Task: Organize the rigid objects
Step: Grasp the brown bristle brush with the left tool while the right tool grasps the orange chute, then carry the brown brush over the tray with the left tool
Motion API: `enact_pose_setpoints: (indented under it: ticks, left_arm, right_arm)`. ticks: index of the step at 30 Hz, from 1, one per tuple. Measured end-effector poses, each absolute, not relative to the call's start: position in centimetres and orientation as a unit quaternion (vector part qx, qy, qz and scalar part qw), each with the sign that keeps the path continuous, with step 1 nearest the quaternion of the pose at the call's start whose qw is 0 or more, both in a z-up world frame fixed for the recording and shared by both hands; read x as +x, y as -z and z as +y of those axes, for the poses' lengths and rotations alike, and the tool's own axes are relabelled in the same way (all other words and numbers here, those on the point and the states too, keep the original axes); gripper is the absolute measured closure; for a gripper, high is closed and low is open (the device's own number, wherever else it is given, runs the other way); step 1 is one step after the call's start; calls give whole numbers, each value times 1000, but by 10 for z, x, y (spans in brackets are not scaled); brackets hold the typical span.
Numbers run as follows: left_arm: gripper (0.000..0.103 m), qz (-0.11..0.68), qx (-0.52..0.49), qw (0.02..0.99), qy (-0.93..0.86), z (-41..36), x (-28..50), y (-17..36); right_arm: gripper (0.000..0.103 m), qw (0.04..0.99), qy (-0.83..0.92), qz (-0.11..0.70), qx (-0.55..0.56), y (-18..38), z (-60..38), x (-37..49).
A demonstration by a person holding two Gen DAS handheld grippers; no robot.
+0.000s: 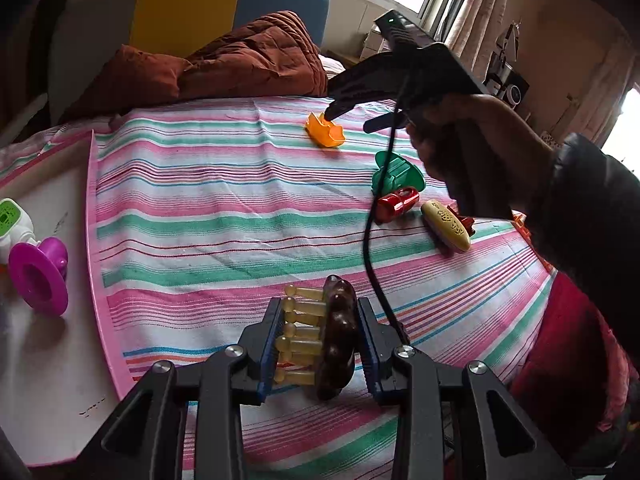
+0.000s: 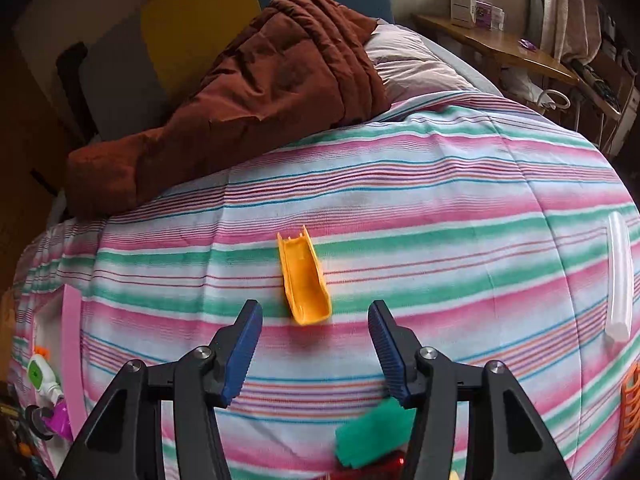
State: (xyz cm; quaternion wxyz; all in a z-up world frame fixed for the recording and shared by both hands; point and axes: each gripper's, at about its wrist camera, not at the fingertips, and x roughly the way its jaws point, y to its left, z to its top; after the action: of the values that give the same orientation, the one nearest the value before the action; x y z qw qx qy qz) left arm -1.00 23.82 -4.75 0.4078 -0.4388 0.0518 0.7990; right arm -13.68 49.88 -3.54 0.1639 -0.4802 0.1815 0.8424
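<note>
**Brown brush pinched in your left tongs, right tongs spread above the orange piece**

Brown and glossy, the brush (image 1: 338, 336) with pale amber pegs sits clamped between the blue pads of your left tongs (image 1: 320, 344), held over the near part of the striped bed (image 1: 208, 200). Your right tongs (image 2: 316, 344) are spread wide and grip nothing; they hover just above the orange trough-shaped piece (image 2: 305, 278), which lies open side up in the middle of the bed. Near the bed's right edge lie a green funnel-like piece (image 1: 396, 172), a red cylinder (image 1: 398, 204) touching it, and a cream oval toy (image 1: 446, 226) just beside them. At the left edge, a pink-rimmed tray (image 1: 94, 248) carries a magenta flanged piece (image 1: 38, 276) and a white-and-green toy (image 1: 12, 220).
</note>
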Motion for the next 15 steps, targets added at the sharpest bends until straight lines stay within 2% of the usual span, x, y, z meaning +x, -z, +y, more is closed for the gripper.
enact_pose_setpoints:
  ticks: [5,7,15]
  left_arm:
    - [68,38,-445,409,-796,237,-14,49]
    - [68,38,-444,409,-796,237,-13,49]
    - [68,50,-438,406,-801,231,-4,45]
  right_arm:
    - [48,173,-827,159,-511,61,503,-178]
    - [77,166,-819,149,-529,71,500,-185]
    - [77,92,-815,162,-549,73,467,-136]
